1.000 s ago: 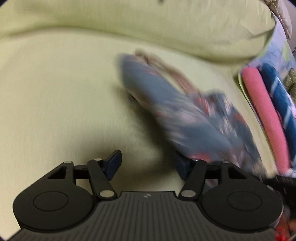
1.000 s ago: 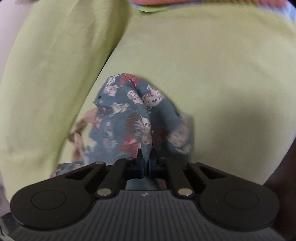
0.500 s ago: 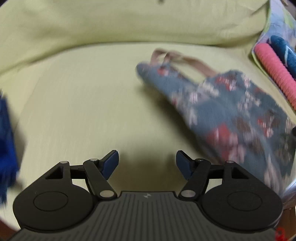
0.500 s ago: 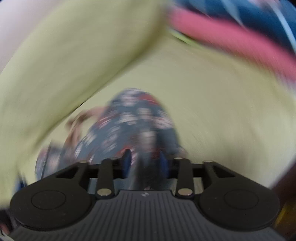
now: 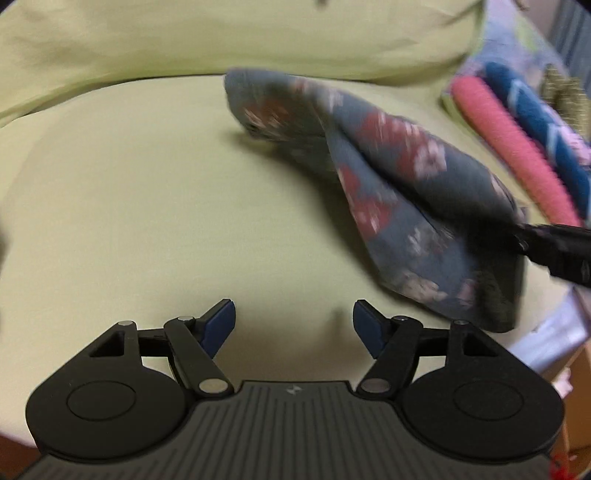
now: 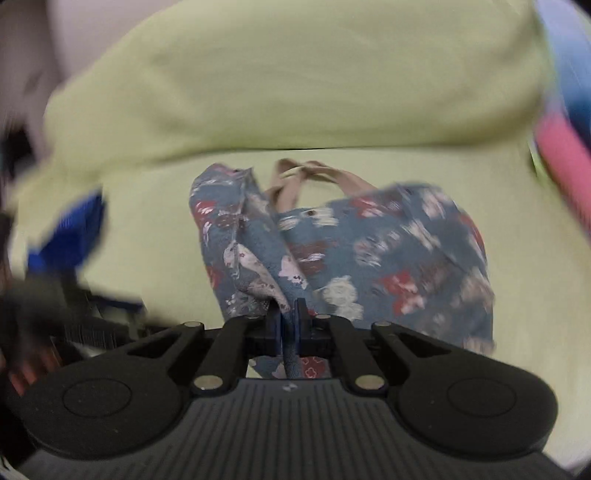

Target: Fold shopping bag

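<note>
The shopping bag (image 5: 402, 192) is blue-grey cloth with red and white flowers and tan handles (image 6: 295, 177). It hangs over a pale green cushioned seat (image 5: 147, 206). My right gripper (image 6: 287, 321) is shut on a bunched fold of the bag (image 6: 369, 254) and lifts it; it shows as a black shape at the right edge of the left wrist view (image 5: 554, 247). My left gripper (image 5: 293, 325) is open and empty, low over the seat, to the left of the bag.
A green back cushion (image 5: 258, 33) rises behind the seat. Rolled pink (image 5: 513, 147) and blue (image 5: 535, 118) cloths lie at the right. The left gripper shows blurred blue and black at the left of the right wrist view (image 6: 66, 243).
The right gripper loosened briefly, then shut again on the bag and swung it. The bag now hangs further right in the left view. The left gripper stayed open.
</note>
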`<state>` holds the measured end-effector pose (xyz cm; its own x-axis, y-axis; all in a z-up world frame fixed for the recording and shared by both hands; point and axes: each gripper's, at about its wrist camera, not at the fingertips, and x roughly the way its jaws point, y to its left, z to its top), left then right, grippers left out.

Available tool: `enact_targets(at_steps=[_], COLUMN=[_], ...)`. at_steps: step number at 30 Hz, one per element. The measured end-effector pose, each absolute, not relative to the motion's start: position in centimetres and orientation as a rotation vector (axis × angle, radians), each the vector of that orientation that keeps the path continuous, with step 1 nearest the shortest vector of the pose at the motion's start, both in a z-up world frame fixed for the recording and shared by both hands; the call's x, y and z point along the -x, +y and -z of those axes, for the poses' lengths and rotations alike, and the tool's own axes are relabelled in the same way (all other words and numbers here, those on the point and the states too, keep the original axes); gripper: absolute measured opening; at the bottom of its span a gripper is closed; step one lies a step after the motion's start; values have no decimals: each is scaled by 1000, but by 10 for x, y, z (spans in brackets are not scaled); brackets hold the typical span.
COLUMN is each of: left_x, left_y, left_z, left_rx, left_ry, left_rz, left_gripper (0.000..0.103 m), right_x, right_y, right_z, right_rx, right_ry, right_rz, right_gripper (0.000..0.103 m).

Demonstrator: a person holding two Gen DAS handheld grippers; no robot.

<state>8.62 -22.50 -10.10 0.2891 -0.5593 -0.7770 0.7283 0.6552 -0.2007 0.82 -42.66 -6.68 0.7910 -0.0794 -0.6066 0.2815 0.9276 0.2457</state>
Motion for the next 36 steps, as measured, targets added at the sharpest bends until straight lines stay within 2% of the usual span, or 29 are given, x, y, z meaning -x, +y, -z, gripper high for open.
enact_targets(at_steps=[6, 8, 9, 10, 11, 12, 13, 14, 15, 17, 18, 24, 25, 26, 28, 29, 30, 34, 36], left_x=[-93, -99, -102, -103, -103, -101, -97, -94, -90, -87, -87, -116, -122, -125, -129, -129, -128, -115, -109], left_y=[-259, -265, -268, -270, -272, -272, -269, -262, -253, -231, -221, -149, -136, -125, -109, -106, -105, -123, -145], left_z=[110, 113, 113, 113, 112, 110, 105, 100, 97, 92, 93, 111, 112, 112, 108, 104, 100, 92, 99], left_rx=[-26, 36, 60, 70, 67, 57, 43, 35, 38, 57, 67, 162, 180, 185, 189, 191, 195, 173, 155], left_ry=[926, 907, 895, 879, 866, 856, 836, 816, 808, 823, 834, 954, 964, 962, 959, 961, 963, 978, 996], left_rz=[1058, 1097, 1121, 1152, 1185, 1214, 1228, 1236, 1246, 1237, 1220, 1003, 965, 935, 904, 900, 905, 952, 953], left_gripper=[76, 76, 71, 66, 48, 37, 31, 17, 15, 11, 10, 10, 10, 13, 17, 22, 33, 43, 53], right_x=[2, 4, 5, 7, 8, 10, 12, 14, 18, 18, 15, -32, -41, -48, -53, -50, -45, -11, 12], right_y=[-465, -475, -479, -480, -479, -477, -476, -475, -472, -459, -451, -365, -353, -343, -330, -328, -327, -349, -370], right_z=[74, 78, 80, 82, 82, 82, 82, 81, 79, 77, 77, 100, 106, 111, 115, 114, 111, 96, 88], right_rx=[-535, -591, -611, -620, -619, -617, -614, -610, -595, -557, -541, -364, -346, -337, -338, -338, -337, -418, -470], right_ry=[602, 603, 607, 610, 609, 607, 606, 600, 589, 577, 594, 737, 765, 797, 821, 804, 790, 729, 682], right_rz=[232, 245, 254, 264, 271, 278, 284, 293, 295, 232, 179, -62, -73, -79, -124, -128, -126, -38, 63], right_gripper=[7, 16, 22, 32, 34, 34, 35, 35, 34, 9, 6, 7, 13, 29, 46, 47, 47, 53, 58])
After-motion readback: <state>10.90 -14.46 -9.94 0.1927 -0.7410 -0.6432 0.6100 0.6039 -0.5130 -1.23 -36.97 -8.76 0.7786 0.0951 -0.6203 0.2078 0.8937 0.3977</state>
